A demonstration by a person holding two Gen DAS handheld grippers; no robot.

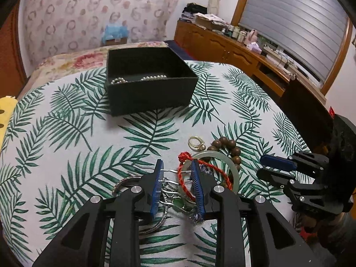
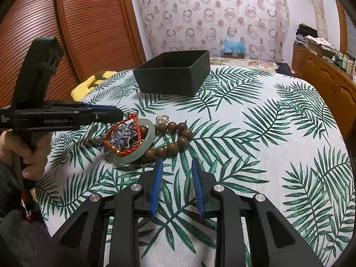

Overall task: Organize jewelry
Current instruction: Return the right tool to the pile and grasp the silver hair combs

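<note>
Right at the near edge of the leaf-print cloth [image 2: 267, 133] sits the jewelry heap: a pale green bangle [image 2: 142, 149] with a red cord bracelet [image 2: 124, 133] lying across it, a purple tangle of chain [image 2: 124, 139] inside the ring, a loop of brown wooden beads [image 2: 175, 135] touching the bangle's far side, and a small gold ring [image 1: 195, 142] just beyond. Some silver bangles [image 1: 155, 220] lie at the heap's left side in the left wrist view.

Over this heap hangs the left gripper [image 1: 177, 169], angled steeply down, its blue fingers partly apart and straddling the silver wires and red cord; I cannot tell whether the pads actually press on anything. A hand [image 2: 26, 149] in a dark sleeve grips its handle from below.

Just beside the heap, on the bead side, the right gripper [image 2: 175, 166] points down at bare cloth, jaws a little open with nothing between them.

Farther back on the cloth, well apart from the heap, stands a black open box [image 1: 149, 84] with pearl strands [image 1: 153, 77] lying in it. Beyond are a flowered bedspread [image 1: 86, 60], a patterned curtain [image 2: 211, 15] and a wooden sideboard [image 1: 222, 44].
</note>
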